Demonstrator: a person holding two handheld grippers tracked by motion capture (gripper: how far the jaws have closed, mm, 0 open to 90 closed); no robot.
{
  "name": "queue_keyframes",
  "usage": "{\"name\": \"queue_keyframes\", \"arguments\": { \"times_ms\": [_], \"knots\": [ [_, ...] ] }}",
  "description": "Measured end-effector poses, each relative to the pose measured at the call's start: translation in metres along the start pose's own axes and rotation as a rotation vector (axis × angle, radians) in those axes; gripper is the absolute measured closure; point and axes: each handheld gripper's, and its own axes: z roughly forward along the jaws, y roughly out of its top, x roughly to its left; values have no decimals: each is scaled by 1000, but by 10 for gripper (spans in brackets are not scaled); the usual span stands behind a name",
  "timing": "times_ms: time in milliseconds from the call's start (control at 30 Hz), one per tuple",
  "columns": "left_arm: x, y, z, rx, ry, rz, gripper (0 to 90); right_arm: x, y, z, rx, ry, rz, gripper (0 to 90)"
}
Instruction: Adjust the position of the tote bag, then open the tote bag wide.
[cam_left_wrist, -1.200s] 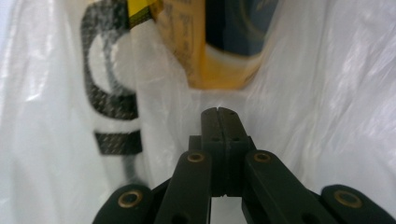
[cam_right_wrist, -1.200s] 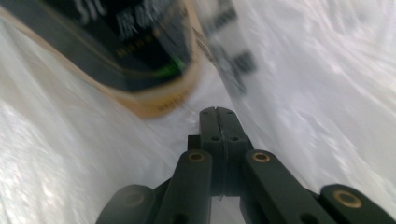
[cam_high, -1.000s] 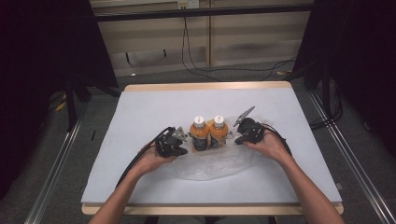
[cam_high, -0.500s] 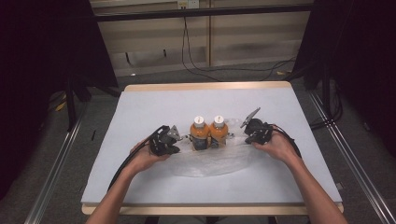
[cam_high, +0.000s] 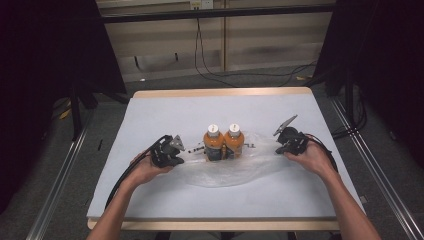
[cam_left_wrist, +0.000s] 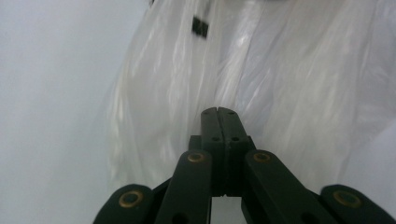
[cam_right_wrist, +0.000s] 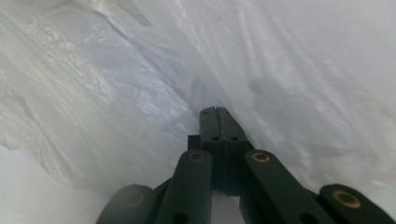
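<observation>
Two orange bottles (cam_high: 213, 142) (cam_high: 234, 141) with white caps stand upright side by side on a clear plastic bag (cam_high: 235, 170) in the middle of the white table (cam_high: 165, 110). My left gripper (cam_high: 184, 151) lies at the bag's left end, my right gripper (cam_high: 278, 148) at its right end. In the left gripper view the jaws (cam_left_wrist: 218, 111) are pressed together with the bag's folds (cam_left_wrist: 261, 70) running to their tips. The right gripper view has the same: jaws (cam_right_wrist: 215, 110) shut, with creased plastic (cam_right_wrist: 116, 93) drawn in to them. The bag lies stretched flat between both grippers.
The table's wooden rim (cam_high: 220, 92) runs along the far side. Cables (cam_high: 210, 70) trail over the floor behind it. Metal rails (cam_high: 60, 175) flank the table on both sides. A small dark piece (cam_left_wrist: 200, 26) shows through the plastic near the bottles.
Both hands have moved outward, left gripper to the left and right gripper to the right. The bag has been drawn out wider between them. The bottles have stayed upright in place.
</observation>
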Motion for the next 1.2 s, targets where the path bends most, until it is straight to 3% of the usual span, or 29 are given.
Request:
{"name": "queue_keyframes", "arguments": {
  "times_ms": [67,167,233,433,600,833,1000,1033,1067,1133,1200],
  "knots": [
    [2,-5,-1,-18,-5,-20,900,-3,-3,-1,-10,7,4,900],
    [3,-9,-4,-10,-11,-22,900,-1,-3,-1,2,-52,-21,900],
    [3,-12,-4,-22,-7,-25,900,-2,-4,-1,-2,-41,-10,900],
    [2,-11,-5,5,10,-12,900,-5,-8,-2,-15,-29,10,900],
    [4,-13,-6,-10,-7,-48,900,-6,-8,-2,-35,-22,11,900],
    [9,-17,-8,-7,-15,-49,900,-3,-7,-1,-21,-31,14,900],
    [11,-21,-9,-23,-16,-96,900,3,-5,-1,-16,-79,-12,900],
    [10,-21,-10,-9,-12,-90,900,5,-5,-1,-8,-88,-14,900],
    [11,-21,-10,-5,-13,-79,900,6,-5,-1,-16,-82,-20,900],
    [10,-21,-11,-44,-37,-95,900,5,-7,-2,-42,-53,-8,900],
    [11,-20,-13,-74,-45,-90,900,3,-9,-5,-88,-1,7,900]
  ]
}}
